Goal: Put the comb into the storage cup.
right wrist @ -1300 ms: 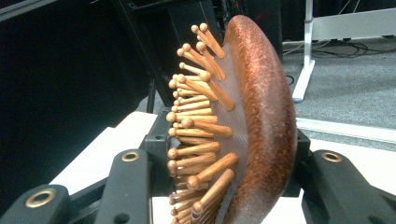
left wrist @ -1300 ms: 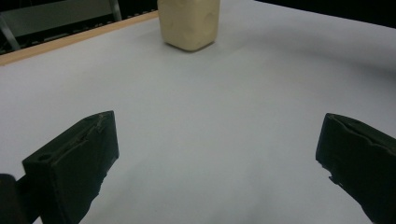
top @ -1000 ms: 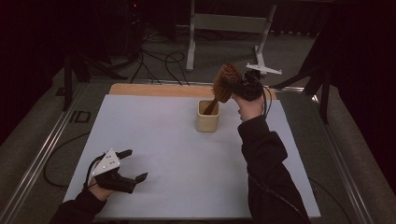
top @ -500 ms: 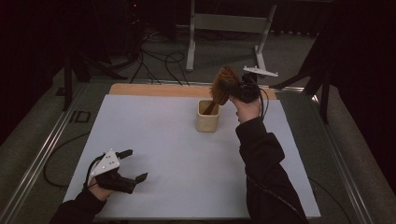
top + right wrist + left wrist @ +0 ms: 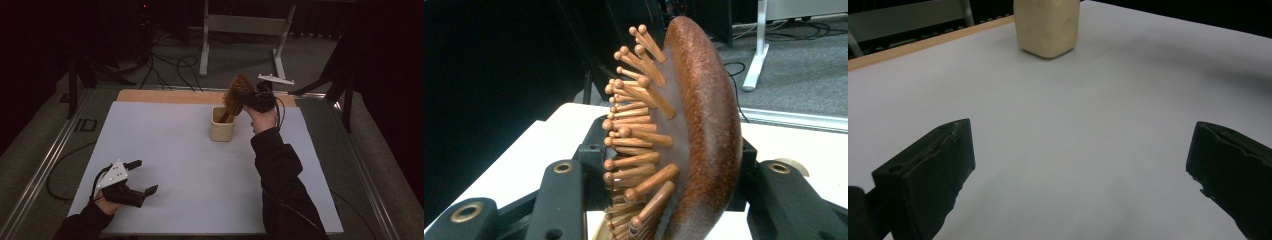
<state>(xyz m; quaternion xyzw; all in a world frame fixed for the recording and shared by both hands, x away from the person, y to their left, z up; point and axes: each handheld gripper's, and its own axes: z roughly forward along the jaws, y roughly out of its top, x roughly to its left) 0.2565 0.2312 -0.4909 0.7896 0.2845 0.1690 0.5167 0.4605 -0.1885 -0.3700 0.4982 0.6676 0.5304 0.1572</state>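
Holding a wooden hairbrush (image 5: 237,94) by its head, the right tongs (image 5: 250,100) are clamped across it near the far edge of the counter (image 5: 165,150), roughly midway along that edge and a little toward the right. In the right gripper view the jaws stand either side of the brush head (image 5: 684,140), one against the pin side and one against the smooth rounded back, so the grip runs across the head's thickness. The brush's long axis is steeply tilted, nearly upright: the head is uppermost and the handle runs down and toward the near-left into the cream cup (image 5: 222,126), which stands upright on the counter directly below the tongs. How deep the handle sits in the cup cannot be told from these views. The relation that governs the coming move is vertical: cup mouth beneath, brush above, so any lowering or lifting should follow the handle's slanted line to avoid tipping the cup. The left tongs (image 5: 142,177) rest near the near-left corner of the counter, jaws spread wide and holding nothing; in the left gripper view the cup (image 5: 1047,27) lies well ahead of them. The right hand is clearly the nearer to both items.
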